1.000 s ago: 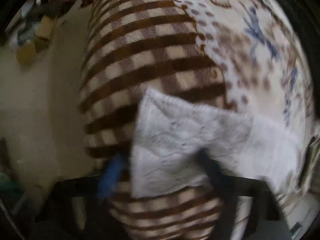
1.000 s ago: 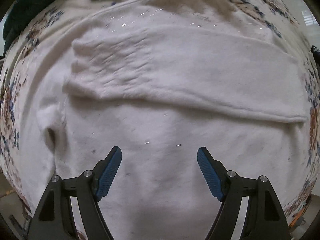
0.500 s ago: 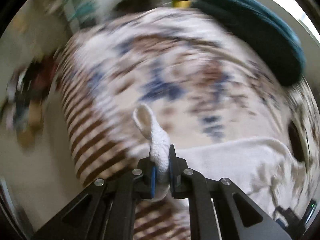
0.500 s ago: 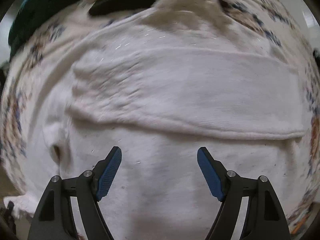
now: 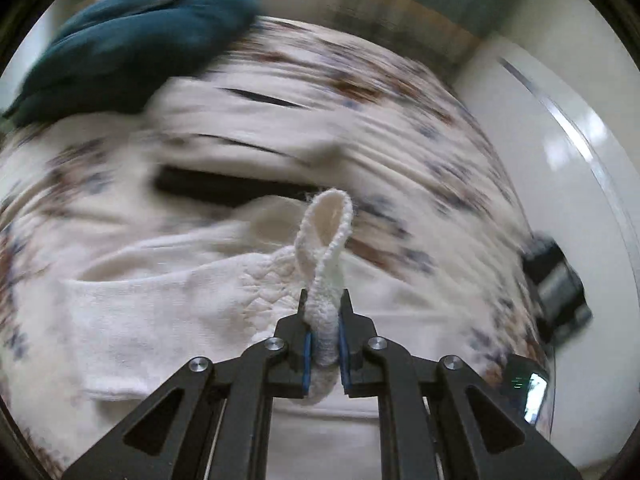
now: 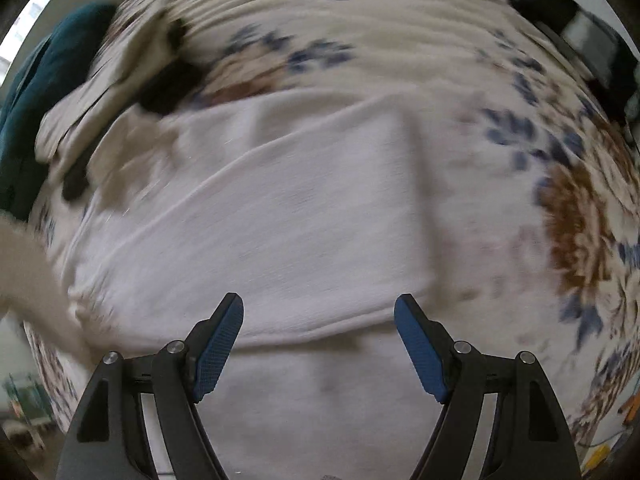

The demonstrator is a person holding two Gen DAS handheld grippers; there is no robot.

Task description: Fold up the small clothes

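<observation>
A small white knitted garment (image 6: pixel 304 216) lies spread on a floral blanket (image 6: pixel 400 28), with one sleeve folded across its body. My left gripper (image 5: pixel 323 320) is shut on the white sleeve cuff (image 5: pixel 326 240), which stands up as a loop between the fingers; the sleeve trails left over the garment's body (image 5: pixel 160 312). My right gripper (image 6: pixel 318 344) is open and empty, hovering just above the garment's lower part. The lifted sleeve shows blurred at the left edge of the right wrist view (image 6: pixel 28 272).
A dark teal cloth (image 5: pixel 132 40) lies bunched at the far side of the blanket and also shows in the right wrist view (image 6: pixel 36 108). A black device (image 5: pixel 556 284) sits at the blanket's right edge. A black item (image 5: pixel 232 188) lies beyond the garment.
My left gripper closed on the sleeve cuff and swung it right, over the garment. My right gripper stayed open and shifted right, toward the folded sleeve's end.
</observation>
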